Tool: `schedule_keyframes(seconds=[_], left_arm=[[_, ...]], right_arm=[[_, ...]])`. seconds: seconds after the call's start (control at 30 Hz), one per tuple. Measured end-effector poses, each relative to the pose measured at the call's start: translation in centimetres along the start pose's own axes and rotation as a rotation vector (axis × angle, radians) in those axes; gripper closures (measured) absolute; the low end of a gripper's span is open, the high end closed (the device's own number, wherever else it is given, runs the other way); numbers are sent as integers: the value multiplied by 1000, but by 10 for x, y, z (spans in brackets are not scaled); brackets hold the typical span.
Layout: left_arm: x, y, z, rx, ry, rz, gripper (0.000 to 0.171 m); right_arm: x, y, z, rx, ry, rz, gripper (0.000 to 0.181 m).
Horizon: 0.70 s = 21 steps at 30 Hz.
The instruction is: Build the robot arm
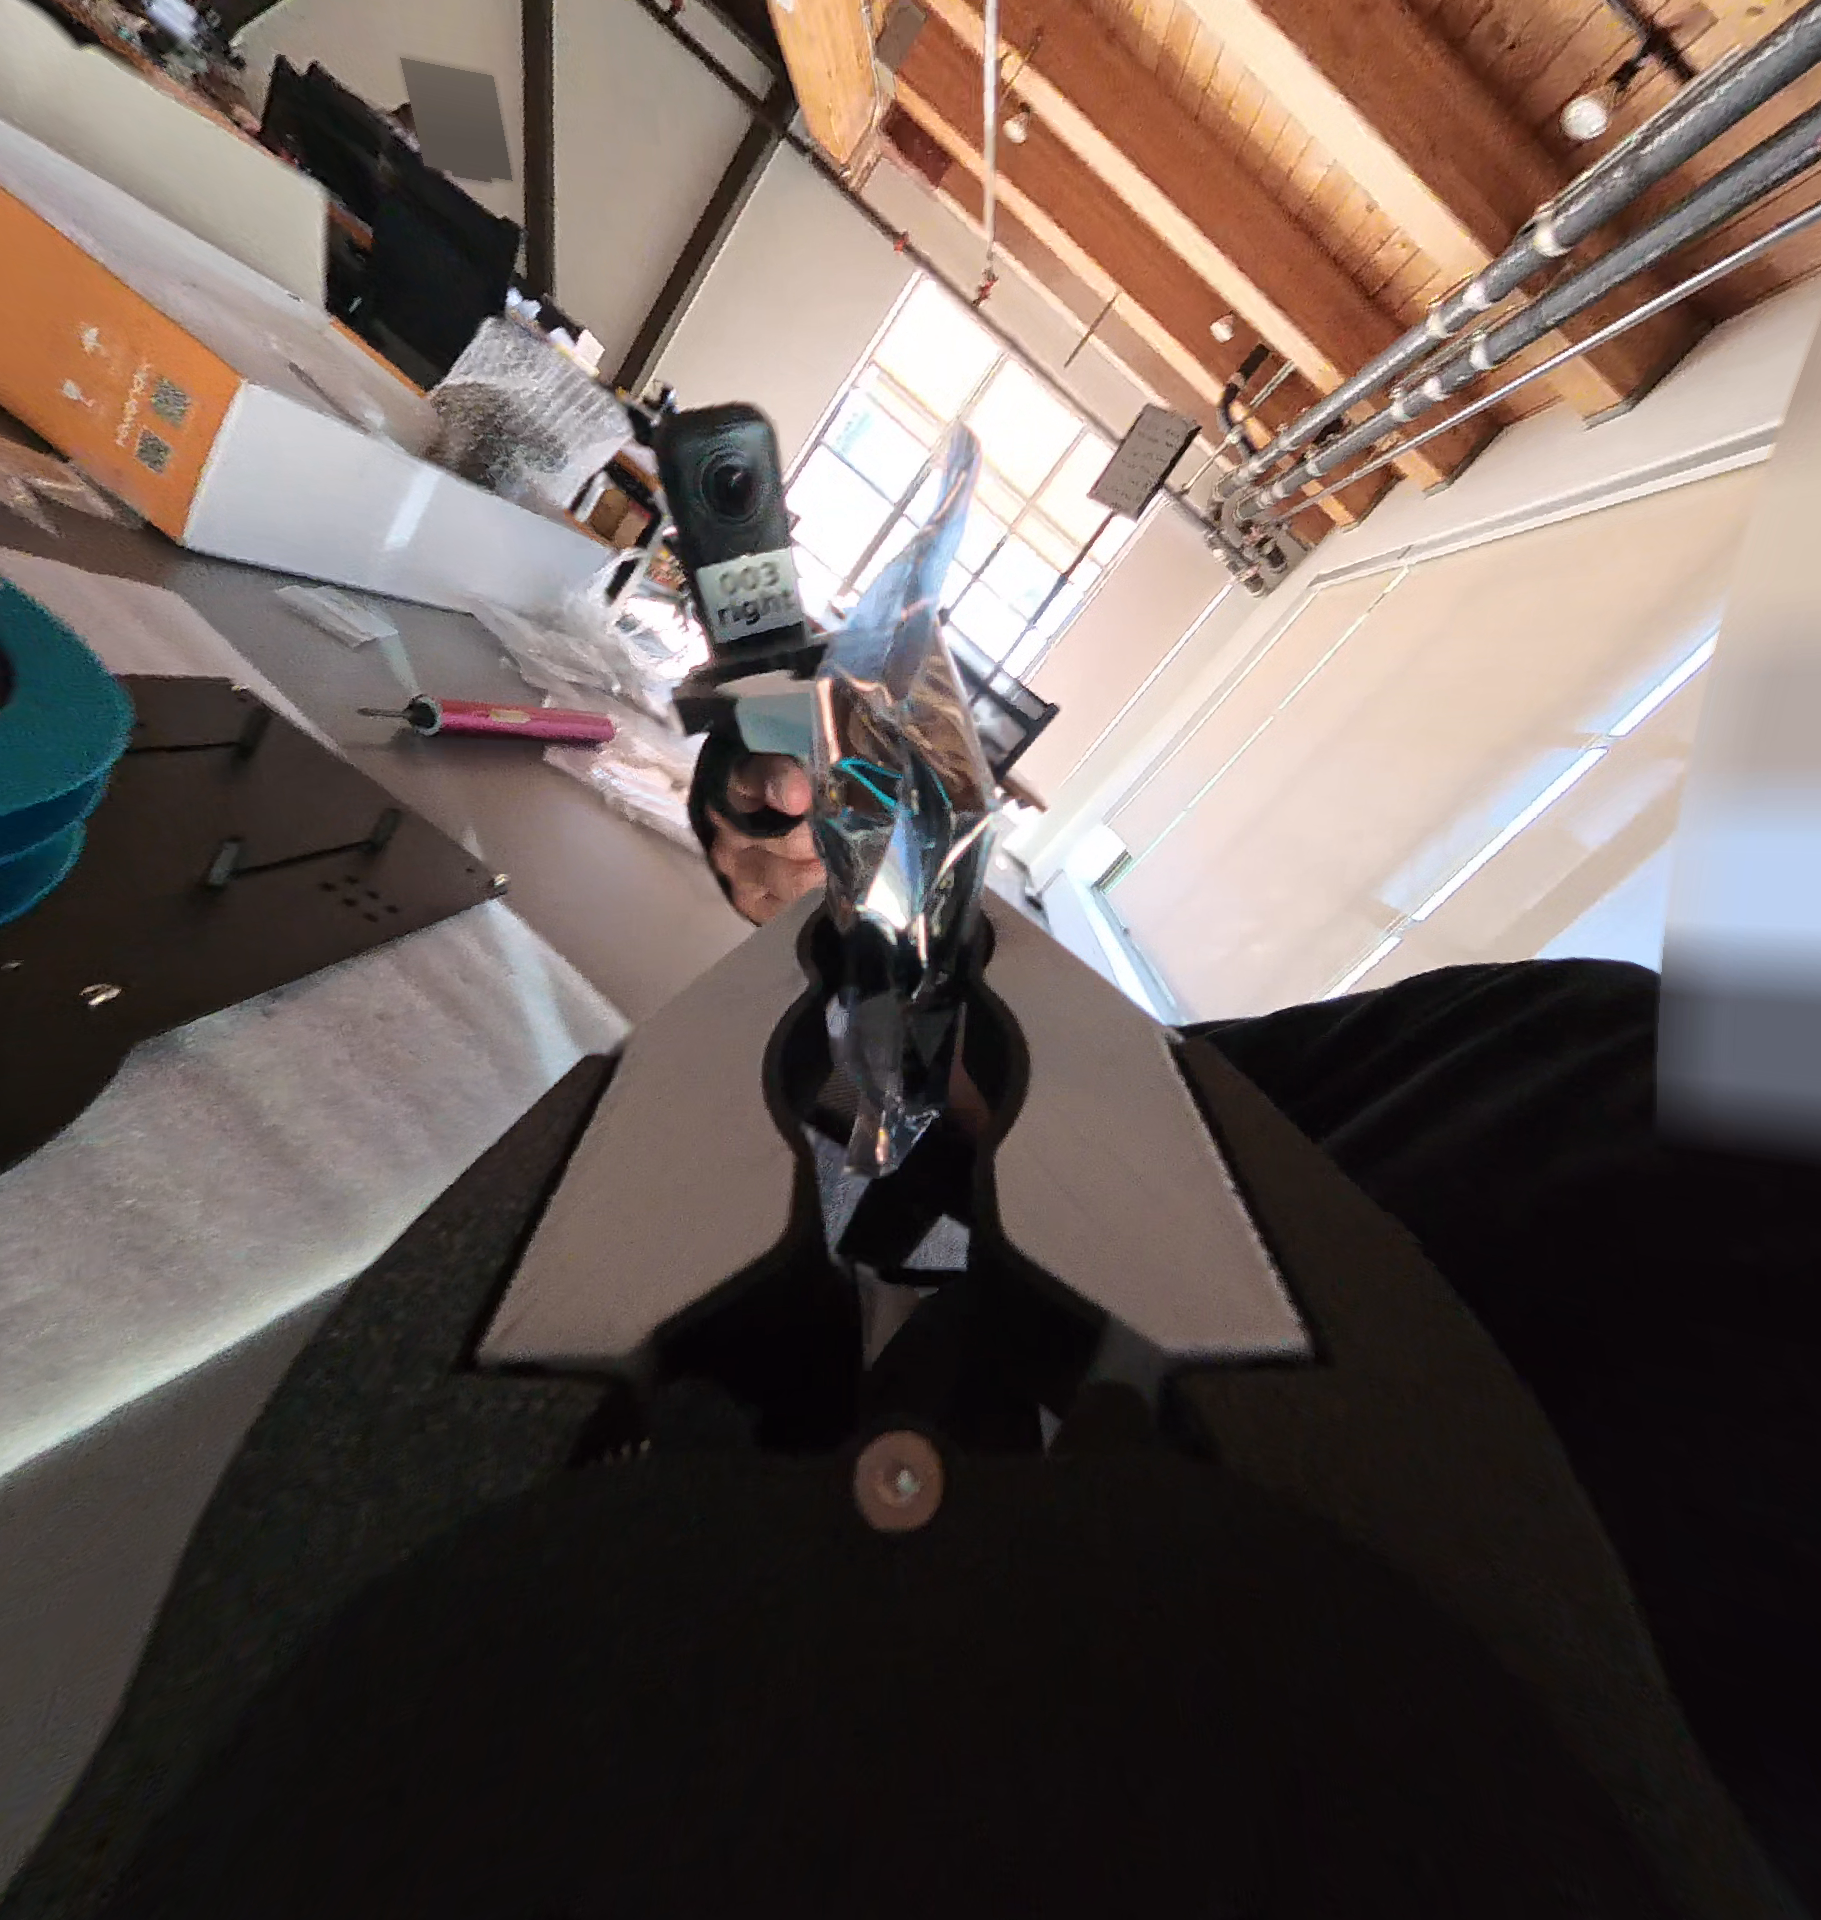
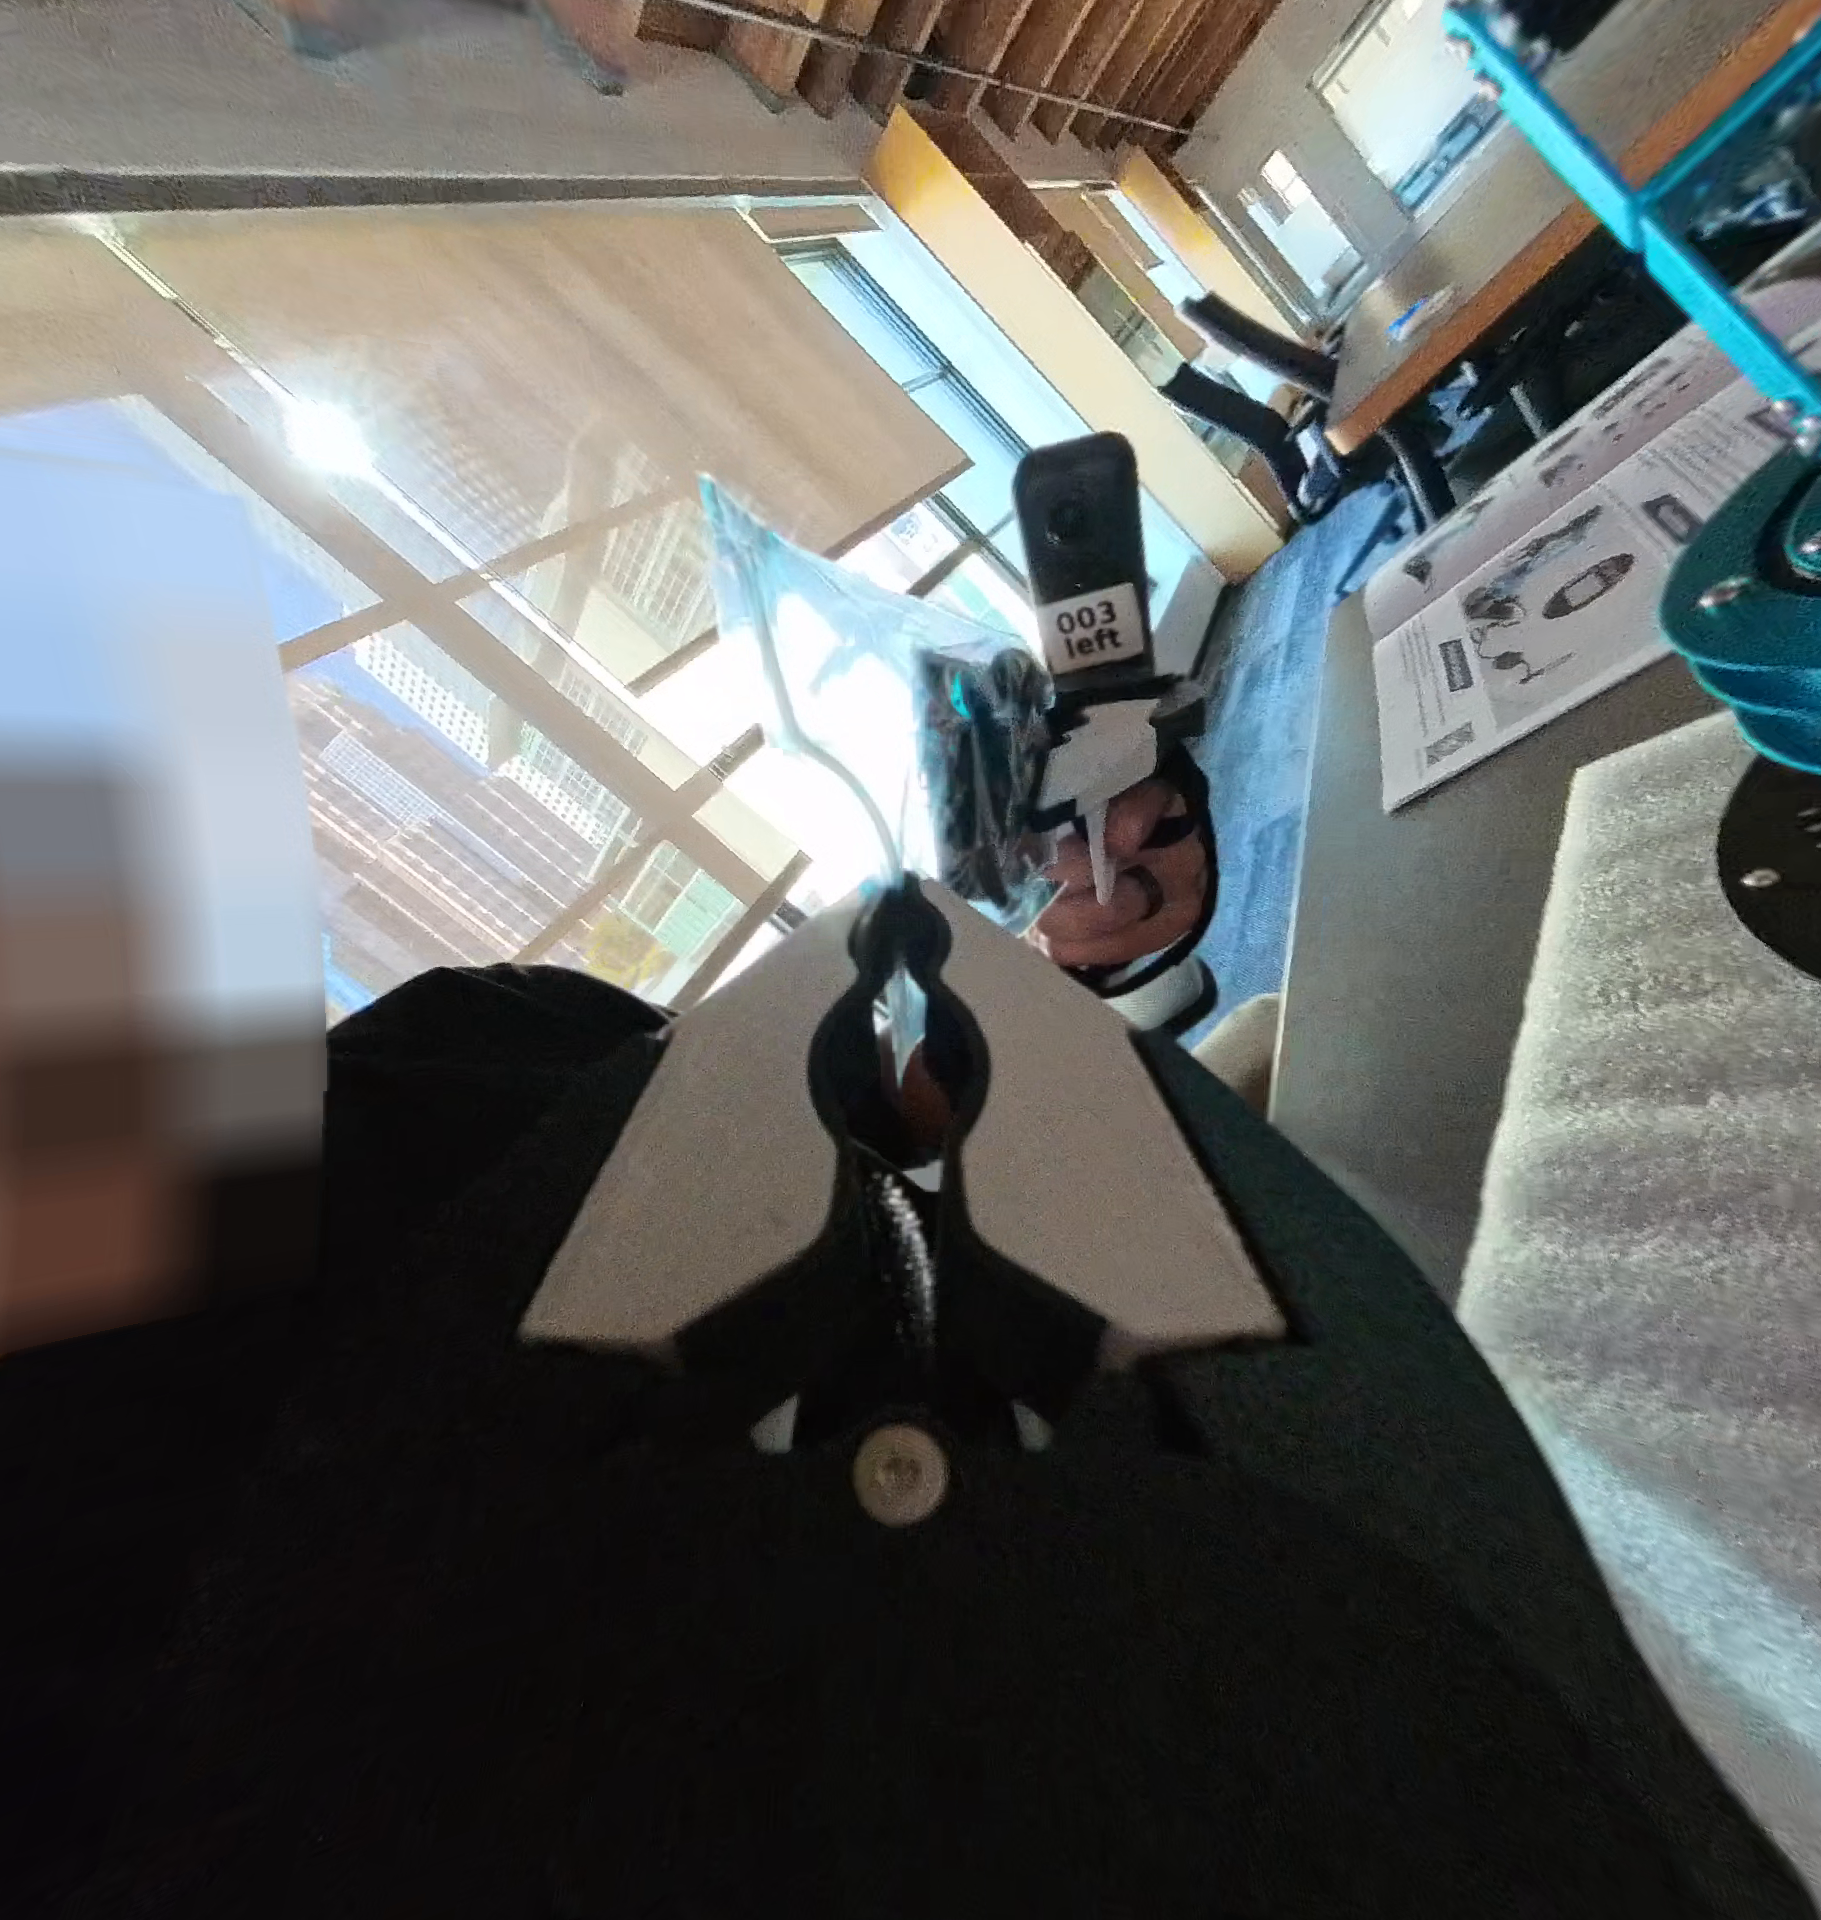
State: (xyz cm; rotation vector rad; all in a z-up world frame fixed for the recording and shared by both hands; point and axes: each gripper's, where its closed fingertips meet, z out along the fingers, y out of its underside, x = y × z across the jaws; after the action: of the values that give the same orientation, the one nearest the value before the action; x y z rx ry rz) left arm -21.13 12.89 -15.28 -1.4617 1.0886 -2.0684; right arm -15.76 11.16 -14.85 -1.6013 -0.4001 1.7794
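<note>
Both claws are clamped on one clear plastic bag (image 1: 901,790), the left claw (image 1: 890,935) on its crumpled end and the right claw (image 2: 901,899) on a thin edge. It hangs in free air between them, beside the grey counter (image 2: 1405,883), facing bright windows (image 1: 947,436) under a wooden ceiling (image 1: 1145,156).

— How did the left gripper (image 1: 890,935) sit?
— Lower centre of its frame, tilted upward, fingers pinched tight on a crinkled plastic bag (image 1: 901,790).
— And the right gripper (image 2: 901,904)?
— Likewise raised, clamped on the bag's other edge, facing the left one, each in a hand (image 2: 1114,883).
</note>
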Motion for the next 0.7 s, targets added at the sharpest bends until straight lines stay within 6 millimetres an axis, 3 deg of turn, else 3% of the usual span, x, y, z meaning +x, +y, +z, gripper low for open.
schedule_keyframes(seconds=[0.23, 0.37, 0.4, 0.47, 0.53, 0.7], left_arm=[[-30, 7, -7, -24, -91, -27, 154], [-38, 5, -9, -35, -95, -45, 154], [-36, 5, -9, -45, -83, -37, 154], [-21, 2, -9, -46, 5, -32, 154], [-12, -2, -8, -26, 54, -26, 155], [-26, -2, -12, -13, 51, -47, 155]], right_arm=[[32, 0, -7, -113, 312, -307, 174], [34, -7, -7, -115, 347, -376, 171], [34, -9, -7, -111, 352, -388, 181], [19, -8, -4, -93, 203, -295, 181], [6, -11, -1, -26, 19, -66, 181], [14, -14, 2, 1, -37, 9, 181]])
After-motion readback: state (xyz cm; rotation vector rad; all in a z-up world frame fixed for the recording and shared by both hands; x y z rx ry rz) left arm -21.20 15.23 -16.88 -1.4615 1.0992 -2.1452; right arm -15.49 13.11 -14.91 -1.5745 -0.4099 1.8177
